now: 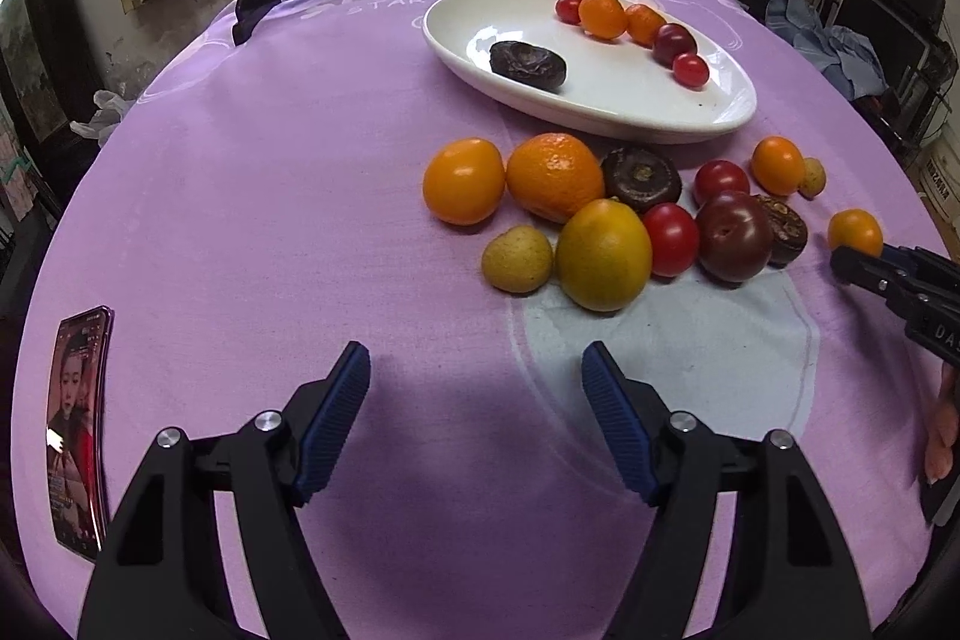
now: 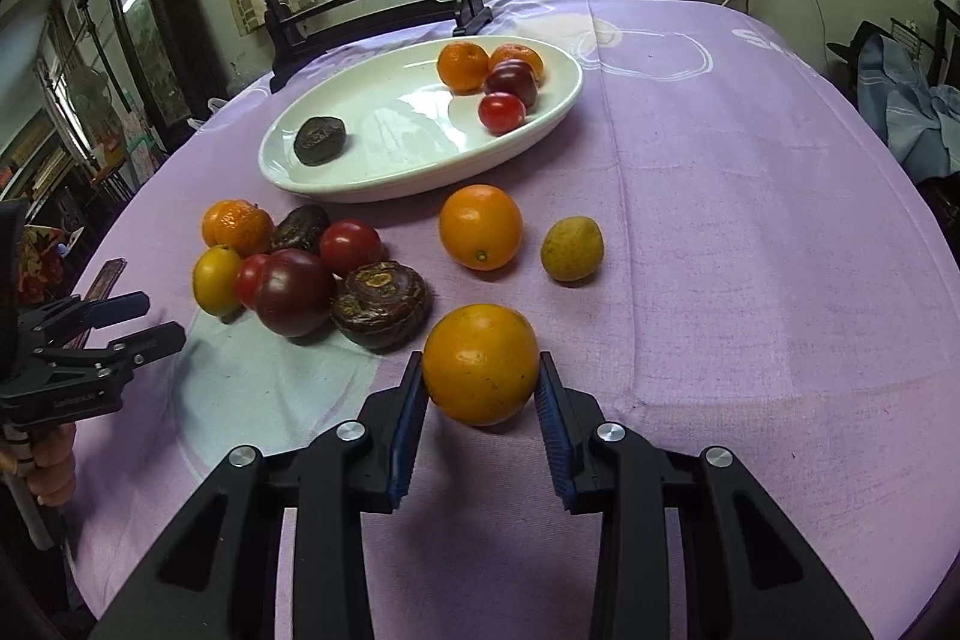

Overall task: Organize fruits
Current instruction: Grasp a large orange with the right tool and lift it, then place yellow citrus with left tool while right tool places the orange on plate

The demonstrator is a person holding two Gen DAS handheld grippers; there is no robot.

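A purple tablecloth (image 2: pixel 720 220) is covering the whole table, and the white oval plate (image 2: pixel 372 172) is sitting toward the far side, carrying a dark fruit apart from a cluster of oranges, a plum and cherry tomatoes. Nearer, a loose pile of fruit (image 2: pixel 300 274) is lying on the cloth beside the plate. The left gripper (image 1: pixel 476 370) is hovering over bare cloth, jaws spread wide and holding nothing. The right gripper (image 2: pixel 480 382) is clamping an orange (image 2: pixel 480 364) between both blue pads, just right of the pile.
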